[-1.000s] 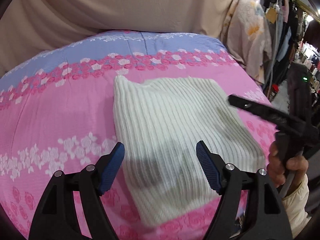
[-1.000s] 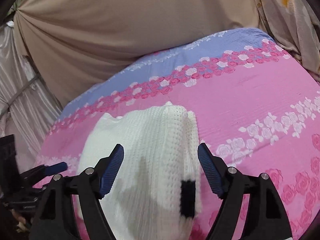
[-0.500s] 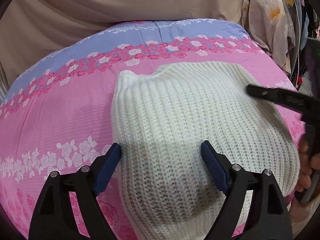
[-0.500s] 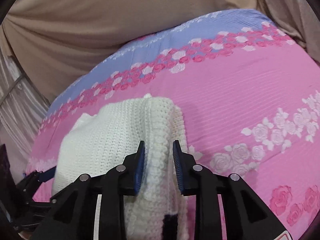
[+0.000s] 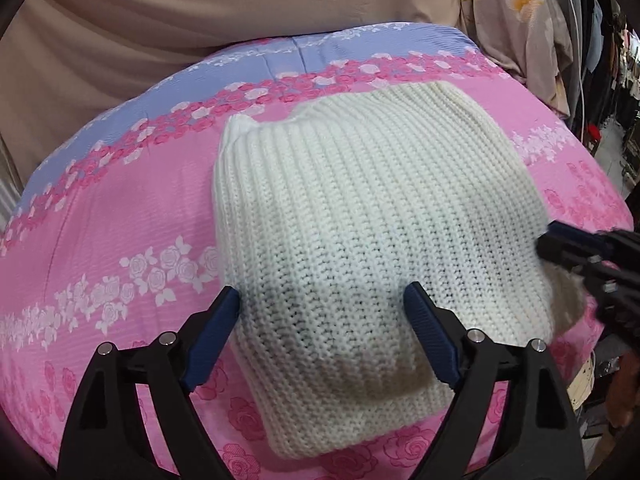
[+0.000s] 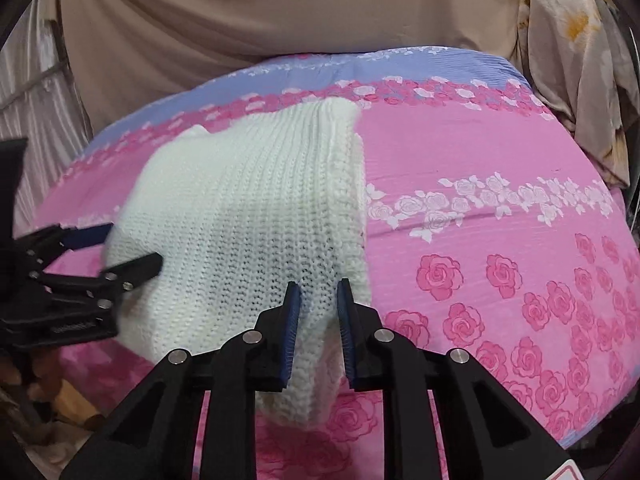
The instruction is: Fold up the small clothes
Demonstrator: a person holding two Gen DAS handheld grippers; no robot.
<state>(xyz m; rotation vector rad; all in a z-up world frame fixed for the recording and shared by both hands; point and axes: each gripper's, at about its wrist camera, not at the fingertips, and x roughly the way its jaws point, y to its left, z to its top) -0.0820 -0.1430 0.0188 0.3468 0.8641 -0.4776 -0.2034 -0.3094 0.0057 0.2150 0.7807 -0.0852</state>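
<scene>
you are at the grasping step: your right gripper [image 6: 317, 300] has just been closing and now pinches the near right edge of the white knit sweater [image 6: 248, 216] lying on the pink bedsheet [image 6: 500, 152]. your left gripper [image 5: 322, 312] has been opening and holds nothing; next it should catch the left edge.

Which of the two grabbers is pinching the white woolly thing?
The right gripper: its blue pads have just closed on the white knit garment. The left gripper is wide open, pinching nothing.
</scene>
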